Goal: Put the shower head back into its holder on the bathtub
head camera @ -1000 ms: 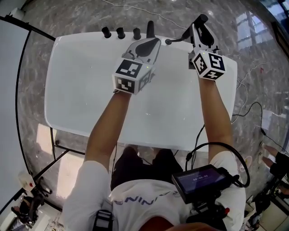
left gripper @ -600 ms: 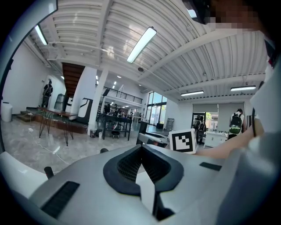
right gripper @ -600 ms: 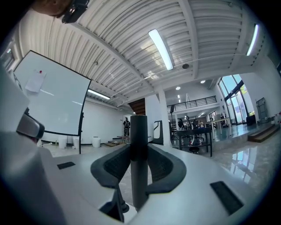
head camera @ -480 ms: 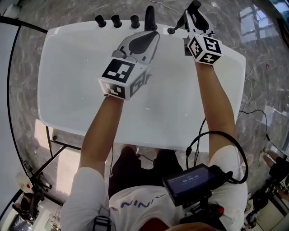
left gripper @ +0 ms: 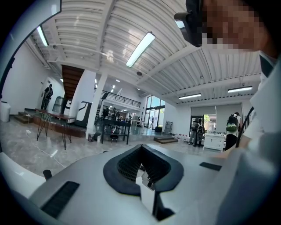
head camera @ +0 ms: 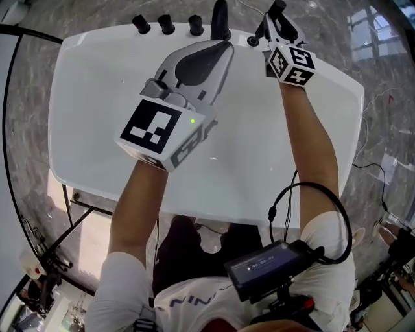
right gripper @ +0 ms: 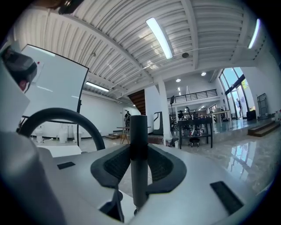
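Observation:
The white bathtub (head camera: 97, 78) fills the head view, with three black knobs (head camera: 166, 24) and a black spout (head camera: 220, 16) on its far rim. My right gripper (head camera: 277, 23) is at that rim, shut on the black shower head (head camera: 275, 9). In the right gripper view its dark handle (right gripper: 138, 132) stands upright between the pads of the right gripper (right gripper: 138, 151), and the black hose (right gripper: 66, 113) arcs off to the left. A small black fitting (head camera: 252, 41) sits on the rim just left of it. My left gripper (head camera: 220, 48) hovers over the tub, its jaws together and holding nothing.
Polished marble floor (head camera: 39, 58) surrounds the tub. Cables (head camera: 363, 155) trail over the floor at the right. A white board in a black frame (head camera: 13, 130) stands at the left. A recording device (head camera: 266, 269) hangs at the person's chest.
The right gripper has carried the shower head down and toward the tub's far rim, near the spout. The left gripper shows larger and closer in the head view, still over the tub.

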A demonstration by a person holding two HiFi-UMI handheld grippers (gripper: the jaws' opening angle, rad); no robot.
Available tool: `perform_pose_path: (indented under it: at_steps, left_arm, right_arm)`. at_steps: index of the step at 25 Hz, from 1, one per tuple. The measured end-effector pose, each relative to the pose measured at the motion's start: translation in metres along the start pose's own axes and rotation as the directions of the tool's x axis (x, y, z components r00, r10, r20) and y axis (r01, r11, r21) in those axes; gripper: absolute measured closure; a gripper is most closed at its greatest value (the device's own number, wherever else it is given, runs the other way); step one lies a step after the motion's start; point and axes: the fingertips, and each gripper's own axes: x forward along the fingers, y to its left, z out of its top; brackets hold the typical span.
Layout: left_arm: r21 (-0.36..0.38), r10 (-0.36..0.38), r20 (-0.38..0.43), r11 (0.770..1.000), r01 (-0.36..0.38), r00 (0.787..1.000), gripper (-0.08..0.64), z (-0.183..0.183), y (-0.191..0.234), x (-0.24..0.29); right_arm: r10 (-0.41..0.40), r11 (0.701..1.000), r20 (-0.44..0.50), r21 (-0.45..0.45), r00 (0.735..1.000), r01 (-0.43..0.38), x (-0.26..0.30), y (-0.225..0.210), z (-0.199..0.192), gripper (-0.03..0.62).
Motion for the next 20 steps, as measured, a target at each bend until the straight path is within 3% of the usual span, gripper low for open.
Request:
perform_pose_path:
  at_steps: [10,20]
  left_arm:
    - [0.04,0.004,0.016,0.999,-0.004,1.0,0.544,-0.02,0.007,0.004]
    - [0.014,0.005,0.027,1.0,-0.005,1.0,0.545,-0.02,0.011,0.0]
  right_arm:
    - [-0.045,0.999,-0.024,0.018,0.999,0.045,0.018,-0.016,-0.055,0.471]
    - [-0.048,0.999,-0.062,0.016,0.997,0.049,0.019,-0.018,-0.08,0.471]
